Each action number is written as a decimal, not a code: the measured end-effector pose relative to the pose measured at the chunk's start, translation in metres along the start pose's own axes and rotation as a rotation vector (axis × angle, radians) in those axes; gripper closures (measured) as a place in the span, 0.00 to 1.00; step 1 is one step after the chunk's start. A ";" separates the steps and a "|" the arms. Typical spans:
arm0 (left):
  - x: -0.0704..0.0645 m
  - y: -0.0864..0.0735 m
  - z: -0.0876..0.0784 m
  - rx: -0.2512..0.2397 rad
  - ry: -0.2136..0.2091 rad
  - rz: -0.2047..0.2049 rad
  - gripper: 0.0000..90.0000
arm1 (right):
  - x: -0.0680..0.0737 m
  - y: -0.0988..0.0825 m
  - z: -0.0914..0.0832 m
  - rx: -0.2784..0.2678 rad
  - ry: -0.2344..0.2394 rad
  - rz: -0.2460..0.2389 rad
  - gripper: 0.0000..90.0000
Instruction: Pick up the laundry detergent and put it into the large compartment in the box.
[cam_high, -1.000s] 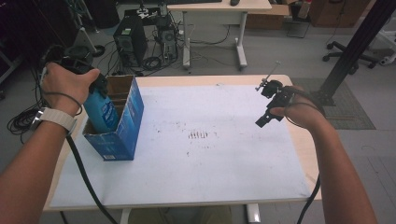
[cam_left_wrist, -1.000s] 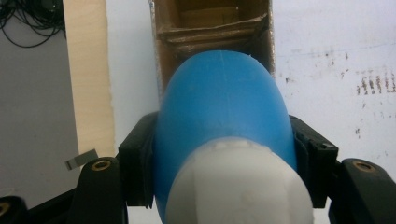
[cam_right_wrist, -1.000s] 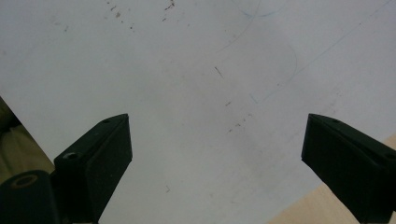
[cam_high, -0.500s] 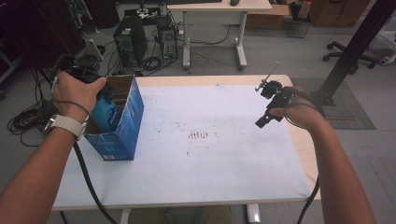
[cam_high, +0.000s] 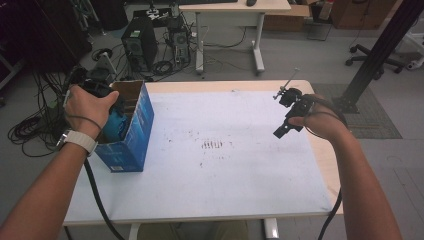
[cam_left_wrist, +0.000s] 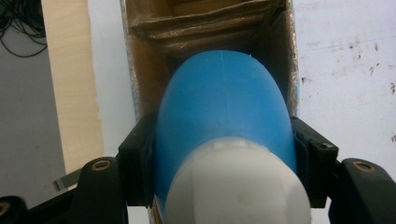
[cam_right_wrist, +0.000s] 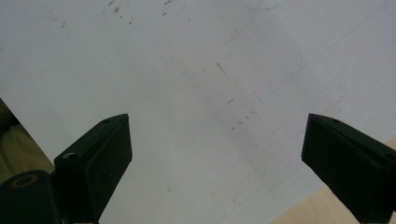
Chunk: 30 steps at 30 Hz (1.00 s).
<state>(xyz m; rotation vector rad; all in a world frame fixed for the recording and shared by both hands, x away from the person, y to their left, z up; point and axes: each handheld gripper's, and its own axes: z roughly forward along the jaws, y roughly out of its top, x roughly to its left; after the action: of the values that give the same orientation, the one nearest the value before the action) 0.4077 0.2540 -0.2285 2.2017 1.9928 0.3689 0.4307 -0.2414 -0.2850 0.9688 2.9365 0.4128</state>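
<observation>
While your left gripper (cam_left_wrist: 224, 186) clamps the blue bottle (cam_left_wrist: 224, 116) inside the box (cam_high: 131, 131) at the worktop's left edge, move it straight along the walls; the right gripper (cam_right_wrist: 219, 154) hangs with jaws wide apart.

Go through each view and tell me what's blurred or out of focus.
High view: sharp overall. Left gripper view: the white cap is soft, the blue bottle less so, the cardboard box fairly crisp. Right gripper view: the table surface slightly soft, no glare.
</observation>
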 end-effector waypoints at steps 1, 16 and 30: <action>0.000 0.000 0.001 -0.001 0.000 0.003 0.42 | 0.000 0.000 0.000 0.001 0.000 0.001 0.10; 0.000 -0.003 0.020 -0.001 -0.006 0.005 0.42 | 0.000 0.000 0.001 0.006 -0.002 0.005 0.10; -0.002 -0.005 0.035 0.012 -0.006 0.016 0.42 | 0.000 -0.001 0.000 0.009 -0.002 0.006 0.10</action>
<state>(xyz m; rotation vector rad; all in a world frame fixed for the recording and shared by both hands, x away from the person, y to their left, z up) 0.4127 0.2548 -0.2640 2.2250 1.9802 0.3531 0.4303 -0.2417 -0.2855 0.9794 2.9366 0.3983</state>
